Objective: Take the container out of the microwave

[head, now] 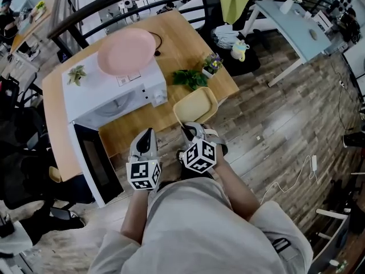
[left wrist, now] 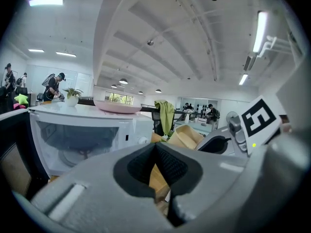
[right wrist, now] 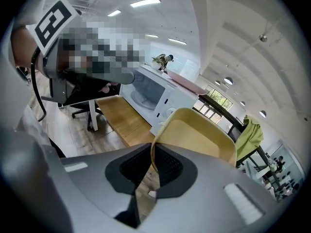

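Observation:
A shallow yellow container (head: 195,106) hangs over the wooden table's front edge, outside the white microwave (head: 114,90). My right gripper (head: 188,131) is shut on its near rim; in the right gripper view the jaws pinch the edge of the container (right wrist: 199,135). The microwave's dark door (head: 94,164) stands swung open toward me, and its cavity (left wrist: 82,135) looks empty. Beside the right one, my left gripper (head: 147,133) is shut with nothing between its jaws. From the left gripper view the container (left wrist: 187,135) shows to the right, past the microwave.
A pink plate (head: 126,51) and a small plant (head: 76,73) rest on top of the microwave. Leafy greens (head: 191,79) and a small flower pot (head: 213,63) stand on the wooden table (head: 188,44). A pale blue table (head: 296,27) stands at far right; a cable (head: 296,178) lies on the floor.

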Motion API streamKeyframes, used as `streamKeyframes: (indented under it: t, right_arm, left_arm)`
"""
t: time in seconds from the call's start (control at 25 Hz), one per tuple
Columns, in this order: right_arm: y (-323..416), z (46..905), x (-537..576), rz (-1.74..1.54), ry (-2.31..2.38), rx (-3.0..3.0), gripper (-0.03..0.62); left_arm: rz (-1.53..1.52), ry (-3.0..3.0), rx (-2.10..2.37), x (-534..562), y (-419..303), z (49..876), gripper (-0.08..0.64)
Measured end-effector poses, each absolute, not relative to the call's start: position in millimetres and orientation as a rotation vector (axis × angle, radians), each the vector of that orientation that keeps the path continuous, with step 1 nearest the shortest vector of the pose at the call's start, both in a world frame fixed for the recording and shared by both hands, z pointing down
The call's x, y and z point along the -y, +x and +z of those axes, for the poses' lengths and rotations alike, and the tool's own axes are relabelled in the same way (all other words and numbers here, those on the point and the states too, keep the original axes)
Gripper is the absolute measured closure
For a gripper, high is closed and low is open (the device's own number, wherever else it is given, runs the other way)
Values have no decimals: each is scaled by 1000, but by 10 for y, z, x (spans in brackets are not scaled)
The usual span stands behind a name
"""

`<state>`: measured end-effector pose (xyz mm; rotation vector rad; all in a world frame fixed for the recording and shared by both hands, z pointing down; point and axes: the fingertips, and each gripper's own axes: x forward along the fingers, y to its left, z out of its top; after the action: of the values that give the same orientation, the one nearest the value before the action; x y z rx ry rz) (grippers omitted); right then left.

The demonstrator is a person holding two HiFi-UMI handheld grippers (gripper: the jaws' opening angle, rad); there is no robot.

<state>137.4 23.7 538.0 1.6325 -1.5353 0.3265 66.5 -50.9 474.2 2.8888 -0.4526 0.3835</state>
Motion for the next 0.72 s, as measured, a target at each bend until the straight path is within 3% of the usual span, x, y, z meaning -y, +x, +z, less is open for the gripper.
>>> streamKeyframes:
  t: [0.72]
  right_arm:
    - [1517,4729,-94,186,1696,1538,557]
  left_arm:
    - [221,2948,548,612,694,4119,557]
